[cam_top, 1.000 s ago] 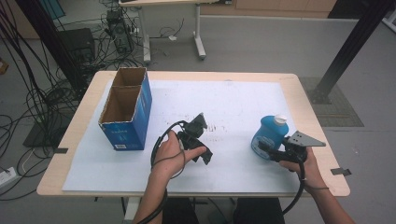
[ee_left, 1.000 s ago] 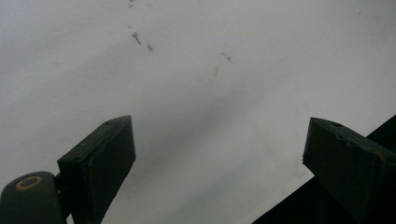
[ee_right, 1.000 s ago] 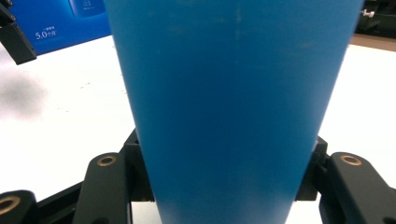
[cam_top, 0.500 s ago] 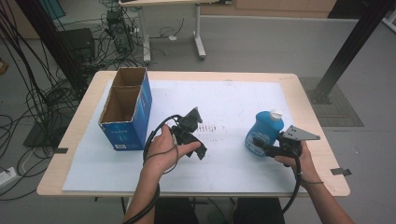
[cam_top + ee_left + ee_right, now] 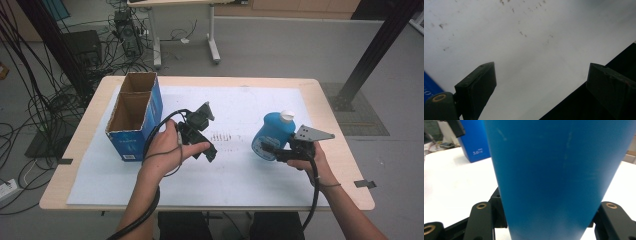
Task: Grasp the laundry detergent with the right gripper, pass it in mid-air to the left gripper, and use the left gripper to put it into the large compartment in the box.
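Since the earlier pictures, the blue plastic bottle with a white cap has moved up off the table and a bit toward the middle, and it now stands more upright. The right gripper has come up with it. The left gripper has gone up too and sits a little nearer the blue cardboard box with its top open.

The table is a light wooden table with a big white paper sheet on top. The sheet has small dark marks near its middle. The box stands on the left part of the sheet. Around the table is a grey floor. Black cables lie in a heap on the floor at the left, and another table's white legs stand farther back. A black slanted post stands at the right.

The right gripper pinches the blue bottle low on its body, with one black jaw on each side. In the right gripper view the bottle rises tall right between the jaws, and the blue box shows far off behind it.

The left gripper has its jaws spread wide with nothing between them. In the left gripper view they hang over the white sheet. The bottle is well apart from this gripper, over on the right side
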Motion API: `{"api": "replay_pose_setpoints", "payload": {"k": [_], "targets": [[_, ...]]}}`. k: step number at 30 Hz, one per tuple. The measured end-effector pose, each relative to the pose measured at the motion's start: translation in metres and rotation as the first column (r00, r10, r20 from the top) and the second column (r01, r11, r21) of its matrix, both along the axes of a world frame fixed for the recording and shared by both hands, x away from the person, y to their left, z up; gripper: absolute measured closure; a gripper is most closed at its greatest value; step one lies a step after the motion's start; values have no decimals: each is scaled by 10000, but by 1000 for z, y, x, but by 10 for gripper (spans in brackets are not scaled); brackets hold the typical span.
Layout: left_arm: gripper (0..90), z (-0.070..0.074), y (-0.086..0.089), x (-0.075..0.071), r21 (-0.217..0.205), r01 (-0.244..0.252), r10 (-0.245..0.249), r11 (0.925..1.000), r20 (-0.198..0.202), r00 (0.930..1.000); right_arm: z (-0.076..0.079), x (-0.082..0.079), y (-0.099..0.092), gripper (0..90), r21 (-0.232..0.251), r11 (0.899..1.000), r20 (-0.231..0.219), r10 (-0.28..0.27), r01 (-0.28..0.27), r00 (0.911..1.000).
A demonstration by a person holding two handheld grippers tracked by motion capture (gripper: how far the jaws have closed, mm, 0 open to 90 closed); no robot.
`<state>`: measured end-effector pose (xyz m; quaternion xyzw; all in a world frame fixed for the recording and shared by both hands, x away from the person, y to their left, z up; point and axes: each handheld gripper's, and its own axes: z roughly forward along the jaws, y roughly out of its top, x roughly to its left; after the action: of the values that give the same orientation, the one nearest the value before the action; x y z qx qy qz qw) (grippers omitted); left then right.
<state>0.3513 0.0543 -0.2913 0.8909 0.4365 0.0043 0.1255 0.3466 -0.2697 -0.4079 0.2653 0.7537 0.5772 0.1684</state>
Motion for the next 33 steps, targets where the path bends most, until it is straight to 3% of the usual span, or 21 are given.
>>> {"api": "replay_pose_setpoints", "payload": {"k": [5,13,20,24,33], "targets": [[96,15,-1,-1,70,253,-254,9997,183,9995,6,1,5,414,-40,9991,-28,431,-431,9991],[98,44,-8,-5,-22,979,-977,9952,413,9944,13,-1,18,415,-145,9890,-106,1473,-1474,9890],[100,58,-17,-7,-215,1735,-1728,9846,308,9845,17,-3,30,415,-201,9682,-178,2490,-2493,9683],[101,60,-19,-5,-330,2033,-2027,9786,198,9790,20,-4,37,415,-90,9514,-254,3076,-3079,9512],[108,67,-21,-2,-389,2206,-2203,9746,118,9754,27,-6,50,415,-337,9266,-228,3740,-3746,9271]]}}
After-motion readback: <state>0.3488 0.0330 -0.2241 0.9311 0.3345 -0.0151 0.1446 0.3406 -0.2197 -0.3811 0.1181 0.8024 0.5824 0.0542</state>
